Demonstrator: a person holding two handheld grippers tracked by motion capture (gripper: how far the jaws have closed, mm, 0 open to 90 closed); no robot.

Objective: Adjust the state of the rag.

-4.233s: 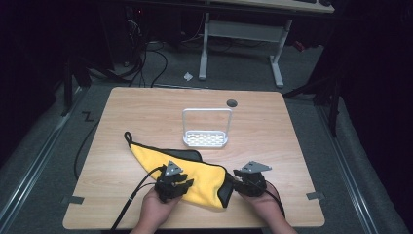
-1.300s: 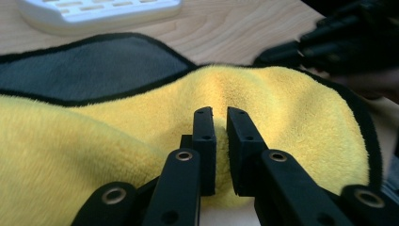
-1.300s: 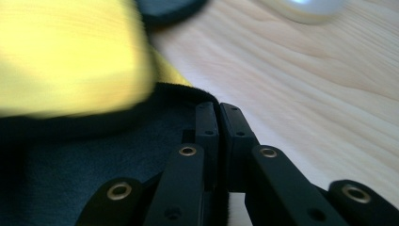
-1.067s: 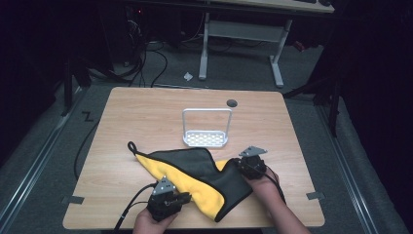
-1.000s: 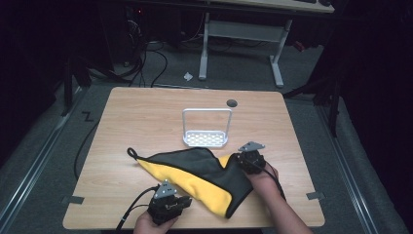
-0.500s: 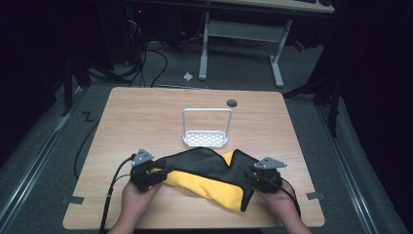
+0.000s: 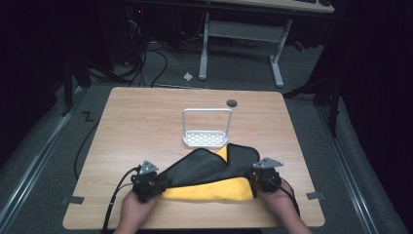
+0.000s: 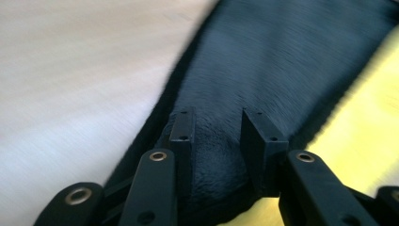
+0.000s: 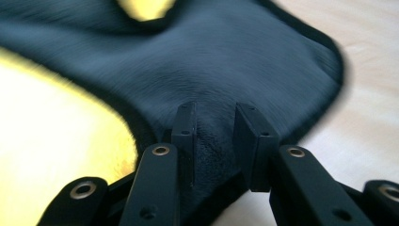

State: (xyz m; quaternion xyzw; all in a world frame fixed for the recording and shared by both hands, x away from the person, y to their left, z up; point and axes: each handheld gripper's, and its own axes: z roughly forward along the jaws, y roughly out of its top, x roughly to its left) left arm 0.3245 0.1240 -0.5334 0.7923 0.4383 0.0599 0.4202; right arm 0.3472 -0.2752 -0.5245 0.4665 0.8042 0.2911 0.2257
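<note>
Table (image 7: 146, 117): your light wood top on a dark floor, with a white wire rack (image 7: 206, 127) standing near its middle
Cloth (image 7: 209, 175): black on one face, yellow on the other, folded over and stretched along your near edge, its far corner just beside the rack
Left gripper (image 7: 155, 184): your jaws have just been closing and pinch a bunched fold of the cloth's left end
Right gripper (image 7: 258, 181): your jaws have also just been closing, and clamp the black fold at the cloth's right end
</note>
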